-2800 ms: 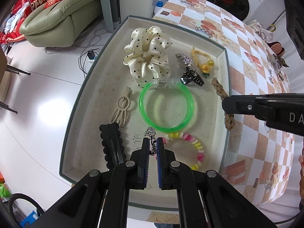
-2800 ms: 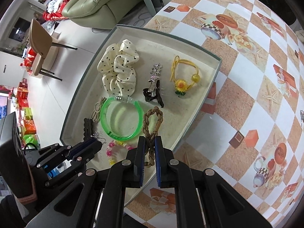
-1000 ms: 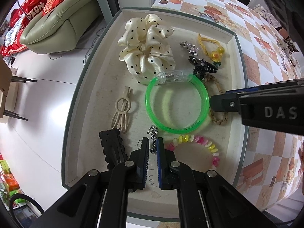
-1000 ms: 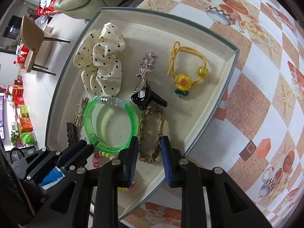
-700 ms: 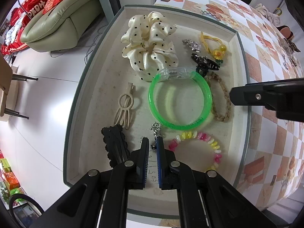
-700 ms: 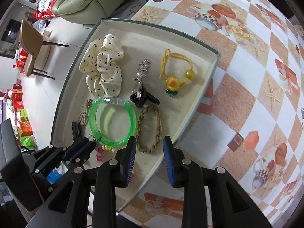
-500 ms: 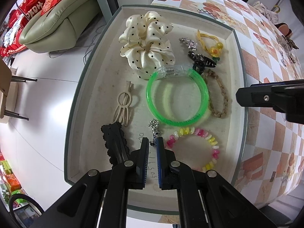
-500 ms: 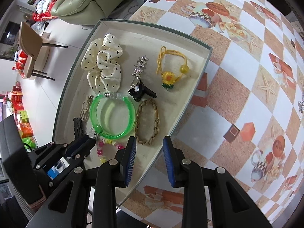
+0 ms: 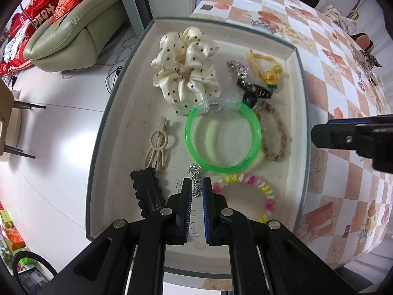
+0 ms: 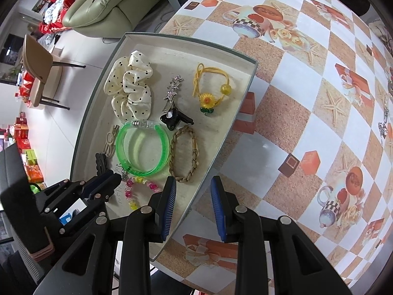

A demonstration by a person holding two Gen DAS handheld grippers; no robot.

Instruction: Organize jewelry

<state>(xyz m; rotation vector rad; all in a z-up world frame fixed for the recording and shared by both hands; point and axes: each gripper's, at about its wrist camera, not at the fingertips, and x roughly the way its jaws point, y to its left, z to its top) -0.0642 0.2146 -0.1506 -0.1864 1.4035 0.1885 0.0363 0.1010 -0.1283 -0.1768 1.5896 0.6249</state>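
Observation:
A shallow cream tray (image 9: 103,123) holds several hair and wrist pieces. My left gripper (image 9: 196,184) points down at its near end. Its jaws are opening a narrow gap, with a small silver charm piece (image 9: 194,170) lying between the tips on the tray floor. Beside it lie a pink-and-yellow bead bracelet (image 9: 245,186) and a green bangle (image 9: 222,140). The braided tan bracelet (image 10: 184,154) rests in the tray. My right gripper (image 10: 194,182) hovers above the tray's rim (image 10: 221,142), open and holding nothing.
Also in the tray: a spotted scrunchie (image 9: 186,73), a yellow sunflower hair tie (image 10: 211,88), black claw clip (image 10: 174,119), beige clip (image 9: 158,147) and black scalloped clip (image 9: 147,191). Chequered tablecloth (image 10: 294,123) spreads right, with more jewelry (image 9: 366,61) far off. Floor lies left of the tray.
The right gripper set the braided bracelet down in the tray, opened and lifted away to the right. The left gripper stayed over the silver piece and its jaws parted slightly.

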